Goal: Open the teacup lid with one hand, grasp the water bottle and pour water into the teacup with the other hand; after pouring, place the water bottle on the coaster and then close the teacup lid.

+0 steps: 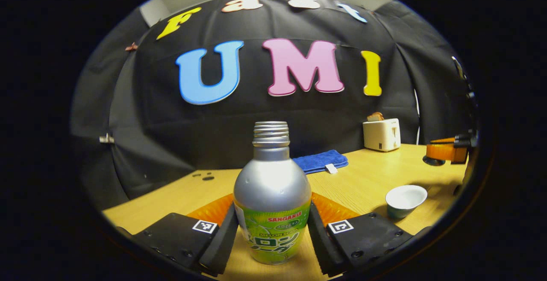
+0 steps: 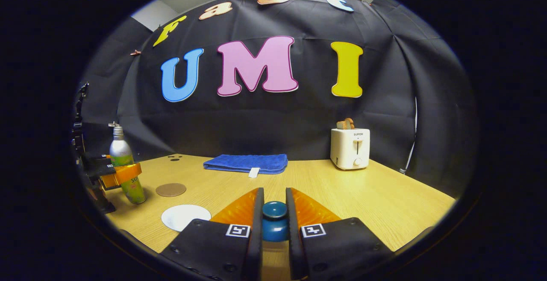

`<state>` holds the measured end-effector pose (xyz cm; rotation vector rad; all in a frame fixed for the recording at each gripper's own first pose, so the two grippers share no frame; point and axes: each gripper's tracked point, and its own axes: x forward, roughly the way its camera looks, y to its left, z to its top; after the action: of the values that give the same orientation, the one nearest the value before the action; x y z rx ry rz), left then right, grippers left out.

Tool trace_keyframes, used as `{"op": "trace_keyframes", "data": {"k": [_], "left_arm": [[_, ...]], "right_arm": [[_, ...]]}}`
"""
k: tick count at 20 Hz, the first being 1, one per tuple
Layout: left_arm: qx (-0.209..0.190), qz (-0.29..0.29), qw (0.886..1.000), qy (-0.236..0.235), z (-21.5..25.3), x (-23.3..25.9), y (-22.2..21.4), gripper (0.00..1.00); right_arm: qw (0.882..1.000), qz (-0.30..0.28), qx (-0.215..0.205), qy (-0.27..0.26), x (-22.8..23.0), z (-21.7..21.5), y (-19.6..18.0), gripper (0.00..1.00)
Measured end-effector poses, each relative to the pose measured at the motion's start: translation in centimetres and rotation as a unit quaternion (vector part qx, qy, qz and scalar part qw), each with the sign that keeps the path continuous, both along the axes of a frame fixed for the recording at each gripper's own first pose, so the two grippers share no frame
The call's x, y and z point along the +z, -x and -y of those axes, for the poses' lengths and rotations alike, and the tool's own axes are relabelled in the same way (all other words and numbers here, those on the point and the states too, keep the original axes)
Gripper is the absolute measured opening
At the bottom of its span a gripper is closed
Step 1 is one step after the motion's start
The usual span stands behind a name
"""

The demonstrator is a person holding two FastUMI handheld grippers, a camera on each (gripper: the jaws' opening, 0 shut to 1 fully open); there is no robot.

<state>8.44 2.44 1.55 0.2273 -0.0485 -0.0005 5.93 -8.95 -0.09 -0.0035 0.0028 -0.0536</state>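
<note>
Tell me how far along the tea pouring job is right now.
Lid is off: the teacup sits open, and the right gripper holds the lid knob. The left gripper clamps the upright water bottle. Pouring, setting it on the coaster and re-lidding remain.

The wooden table (image 2: 350,195) bears a blue towel (image 2: 245,163), toaster (image 2: 350,148), teacup (image 1: 405,200), bottle (image 1: 272,200), and perhaps two coasters (image 2: 171,189).

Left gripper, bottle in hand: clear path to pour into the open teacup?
Probably yes. The left gripper is shut on the water bottle, and the teacup stands uncovered to its right with bare table between. The right gripper holds the lid.
</note>
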Motion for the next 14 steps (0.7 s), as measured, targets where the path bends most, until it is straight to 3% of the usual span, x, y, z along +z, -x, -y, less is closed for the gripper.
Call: {"op": "trace_keyframes", "data": {"k": [2, 5, 10, 14], "left_arm": [[-0.003, 0.020, 0.995, -0.095, 1.1, 1.6, 0.0, 0.77], [-0.019, 0.029, 0.973, -0.229, 3.2, 2.0, -0.1, 0.79], [-0.063, 0.013, 0.915, -0.399, 7.1, -0.1, -0.8, 0.79], [-0.093, -0.014, 0.863, -0.496, 8.2, -2.1, -1.5, 0.79]], "right_arm": [[1.000, -0.001, -0.002, -0.001, 0.0, 0.0, 0.0, 0.29], [1.000, 0.000, -0.002, -0.001, 0.0, 0.1, 0.0, 0.29], [1.000, 0.000, 0.014, -0.002, 0.1, -0.5, 0.1, 0.29], [1.000, -0.001, 0.017, -0.003, 0.1, -0.1, 0.1, 0.29]]}}
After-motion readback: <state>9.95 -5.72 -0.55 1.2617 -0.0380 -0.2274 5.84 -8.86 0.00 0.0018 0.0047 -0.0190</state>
